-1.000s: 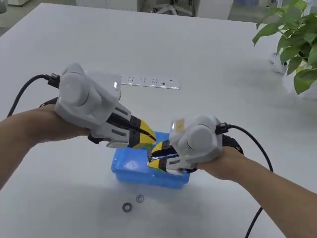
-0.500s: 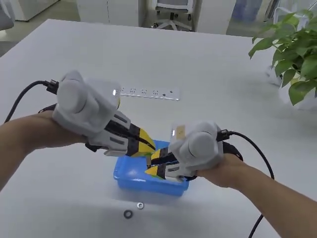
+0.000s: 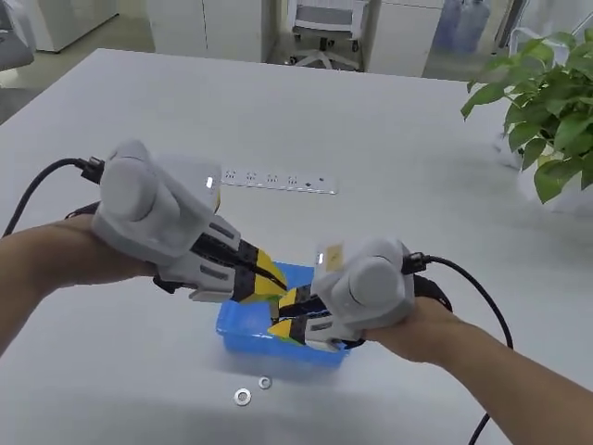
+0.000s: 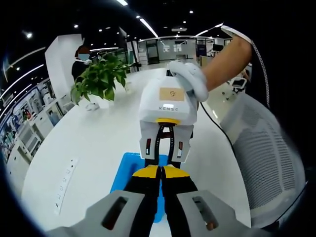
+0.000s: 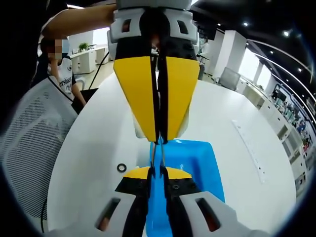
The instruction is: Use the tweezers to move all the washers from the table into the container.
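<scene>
A blue container (image 3: 243,326) sits on the white table, near its front edge. Two washers (image 3: 243,397) (image 3: 265,382) lie on the table just in front of it. In the right gripper view one washer (image 5: 121,168) lies left of the container (image 5: 197,168). My left gripper (image 3: 276,276) and right gripper (image 3: 281,315) meet tip to tip above the container. Thin metal tweezers (image 5: 158,154) run between my right gripper (image 5: 158,173) and the left gripper (image 5: 159,139). Both pairs of jaws are closed on them. In its own view the left gripper (image 4: 161,171) has its yellow tips pressed together.
A white power strip (image 3: 278,181) lies farther back on the table. A potted plant (image 3: 547,120) stands at the far right. An office chair (image 3: 320,28) is beyond the table. A mesh chair (image 4: 266,158) stands by the near edge. Cables trail from both grippers.
The head camera has tilted, shifting the whole picture. Both grippers stay tip to tip over the container, and the washers have not moved.
</scene>
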Available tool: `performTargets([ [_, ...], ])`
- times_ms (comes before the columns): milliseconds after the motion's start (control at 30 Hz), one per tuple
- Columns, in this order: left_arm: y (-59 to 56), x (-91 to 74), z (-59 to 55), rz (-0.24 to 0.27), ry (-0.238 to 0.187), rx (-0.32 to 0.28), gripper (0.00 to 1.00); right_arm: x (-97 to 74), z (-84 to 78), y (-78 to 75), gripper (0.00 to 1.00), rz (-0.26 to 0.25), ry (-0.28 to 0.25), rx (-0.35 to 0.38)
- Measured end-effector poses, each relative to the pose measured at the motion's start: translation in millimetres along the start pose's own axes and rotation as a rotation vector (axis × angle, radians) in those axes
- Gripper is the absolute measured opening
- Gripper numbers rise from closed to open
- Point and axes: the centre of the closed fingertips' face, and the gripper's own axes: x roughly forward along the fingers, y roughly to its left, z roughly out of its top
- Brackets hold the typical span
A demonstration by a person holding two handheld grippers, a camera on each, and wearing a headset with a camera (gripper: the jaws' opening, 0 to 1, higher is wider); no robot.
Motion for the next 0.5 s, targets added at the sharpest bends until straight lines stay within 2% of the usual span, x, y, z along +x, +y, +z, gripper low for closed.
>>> performTargets([
  [100,-4.1,-0.9,-0.5,0.003,0.000,0.002,0.05,-0.4,0.0,1.4,0.12,-0.004,-0.003,0.003],
  [500,-3.9,-4.6,4.7,0.024,-0.002,0.010,0.05,-4.5,5.3,1.5,0.12,-0.018,-0.008,-0.010],
])
